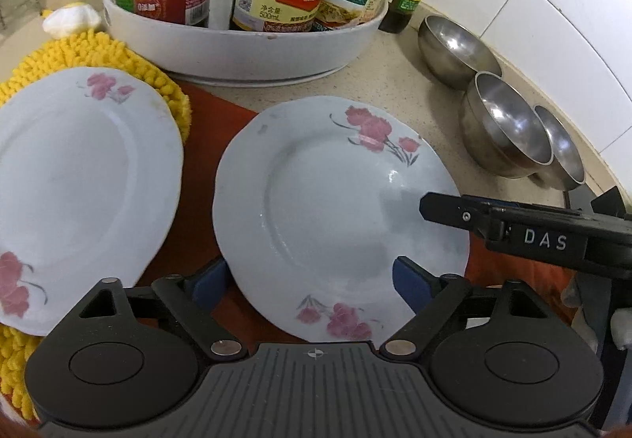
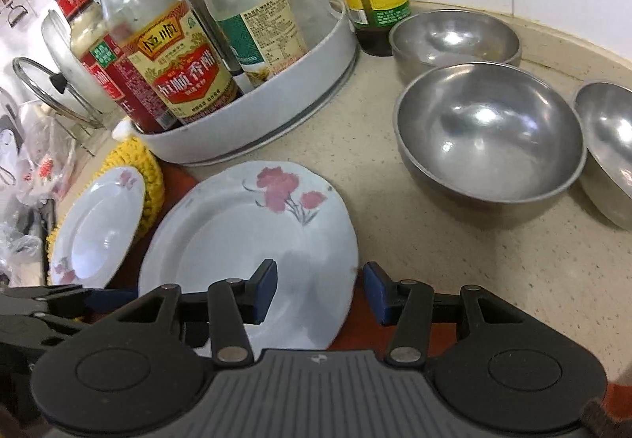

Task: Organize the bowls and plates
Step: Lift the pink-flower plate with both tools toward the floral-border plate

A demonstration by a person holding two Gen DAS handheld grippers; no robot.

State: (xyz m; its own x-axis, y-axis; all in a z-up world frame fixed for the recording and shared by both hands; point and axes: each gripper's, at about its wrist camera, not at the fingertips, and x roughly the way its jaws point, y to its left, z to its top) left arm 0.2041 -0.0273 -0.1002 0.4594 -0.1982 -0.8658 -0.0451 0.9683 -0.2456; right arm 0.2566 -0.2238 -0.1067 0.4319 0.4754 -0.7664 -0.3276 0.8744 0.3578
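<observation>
Left wrist view: nearest the lens, the left claw (image 1: 310, 286) is seen spread wide, its blue pads set to either side of the near rim of the right-hand plate (image 1: 335, 216), with nothing gripped. Whether the pads touch the rim cannot be told. The right claw (image 1: 434, 208) is seen entering from the right over the same plate. In the right wrist view the right claw (image 2: 320, 289) is likewise released, one pad above the plate (image 2: 245, 240) and the other just past its edge.

Beside that plate, a second plate (image 1: 79, 181) is found resting partly on a yellow mat (image 1: 118, 54), both plates lying over a red cloth (image 1: 205, 145) on the desk (image 2: 395, 240). Farther right, three steel bowls (image 2: 489, 133) are lined up singly along the tiled wall, none nested. Behind all, a white tray (image 1: 245, 46) of sauce bottles is seen.

The task is judged barely begun: the plates are unstacked and the bowls are separate, so everything is left to be gathered.

The third bowl is cut off at the frame edge, the bottle tops are cropped, and the clutter at far left of the right wrist view cannot be made out.
</observation>
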